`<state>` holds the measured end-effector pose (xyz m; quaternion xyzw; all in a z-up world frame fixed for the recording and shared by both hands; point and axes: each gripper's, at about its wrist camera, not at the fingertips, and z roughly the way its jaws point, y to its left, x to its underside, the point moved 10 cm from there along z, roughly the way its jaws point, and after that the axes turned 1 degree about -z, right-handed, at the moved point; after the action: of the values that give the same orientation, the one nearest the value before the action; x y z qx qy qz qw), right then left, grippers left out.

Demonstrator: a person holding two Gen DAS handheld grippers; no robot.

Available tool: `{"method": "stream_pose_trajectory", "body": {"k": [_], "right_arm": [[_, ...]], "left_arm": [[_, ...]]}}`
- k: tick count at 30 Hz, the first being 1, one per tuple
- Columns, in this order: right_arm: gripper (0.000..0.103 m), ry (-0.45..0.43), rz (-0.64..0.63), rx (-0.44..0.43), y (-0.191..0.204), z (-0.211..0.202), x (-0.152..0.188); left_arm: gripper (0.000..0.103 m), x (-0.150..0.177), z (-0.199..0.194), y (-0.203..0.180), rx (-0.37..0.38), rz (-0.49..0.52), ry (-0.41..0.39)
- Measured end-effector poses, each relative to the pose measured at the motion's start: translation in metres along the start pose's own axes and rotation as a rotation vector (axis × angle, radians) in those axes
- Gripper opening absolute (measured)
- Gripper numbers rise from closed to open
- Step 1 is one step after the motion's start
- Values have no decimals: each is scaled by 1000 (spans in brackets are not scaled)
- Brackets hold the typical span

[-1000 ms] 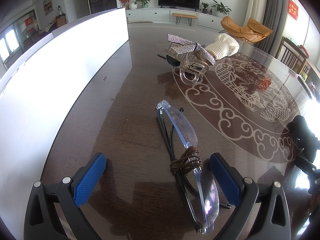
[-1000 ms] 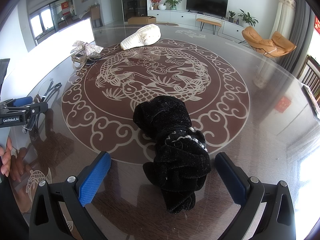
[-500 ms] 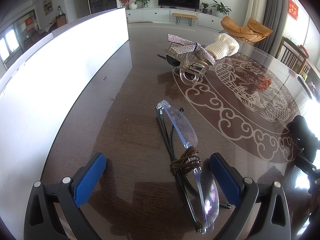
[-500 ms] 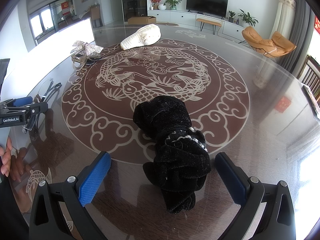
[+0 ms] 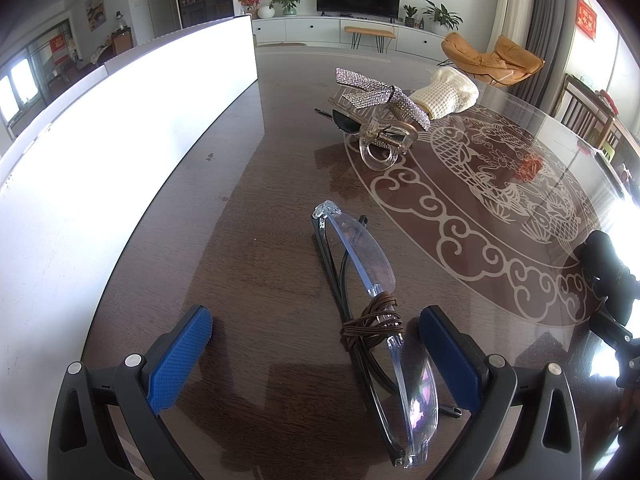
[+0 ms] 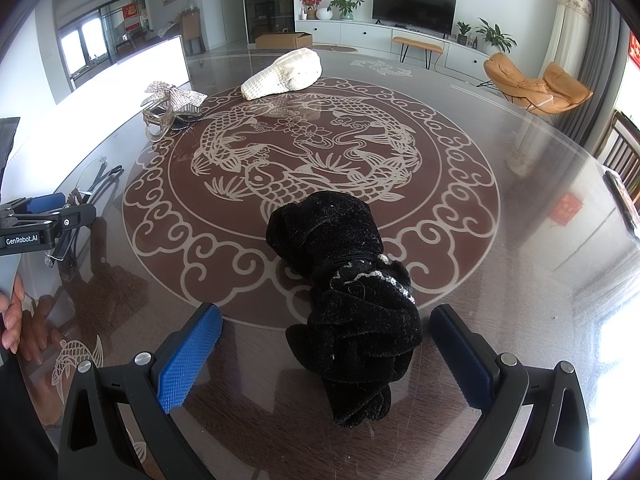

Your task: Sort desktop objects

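Note:
Folded clear glasses (image 5: 372, 280) with a brown hair tie (image 5: 372, 326) wound round them lie on the dark table, between the fingers of my open left gripper (image 5: 316, 354) and close to its right finger. A black velvet scrunchie (image 6: 348, 300) lies between the wide-apart fingers of my open right gripper (image 6: 326, 354). Farther off sit a clear hair claw with a rhinestone bow (image 5: 380, 120), dark sunglasses (image 5: 344, 120) under it, and a cream knitted item (image 5: 448, 94). In the right wrist view the left gripper (image 6: 44, 220) shows at the left edge.
A tall white panel (image 5: 100, 152) runs along the table's left side. The round table (image 6: 500, 200) has a glass top over a fish and cloud pattern. A hand (image 6: 12, 316) shows at the right view's left edge. Chairs (image 5: 588, 116) stand beyond the far right rim.

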<state>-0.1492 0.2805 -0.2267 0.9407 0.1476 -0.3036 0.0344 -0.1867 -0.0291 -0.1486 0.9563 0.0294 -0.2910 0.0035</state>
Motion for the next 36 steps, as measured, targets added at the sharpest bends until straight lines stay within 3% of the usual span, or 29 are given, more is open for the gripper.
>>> {"method": "stream_pose_trajectory", "body": {"k": [19,22,24,28,32,36], "right_arm": [[103,0,0,0,0,0,0],[103,0,0,0,0,0,0],[103,0,0,0,0,0,0],[103,0,0,0,0,0,0],[103,0,0,0,0,0,0],[103,0,0,0,0,0,0]], "left_arm": [[103,0,-1,0,2,1,3],[103,2,-1,-1,45,42,69],[103,6,-6,0,118,65,129],[103,11,-20,13,268,3,157],[103,14,-22,17,266,-41,179],[103,12,-20,-13,260,-19,184]]}}
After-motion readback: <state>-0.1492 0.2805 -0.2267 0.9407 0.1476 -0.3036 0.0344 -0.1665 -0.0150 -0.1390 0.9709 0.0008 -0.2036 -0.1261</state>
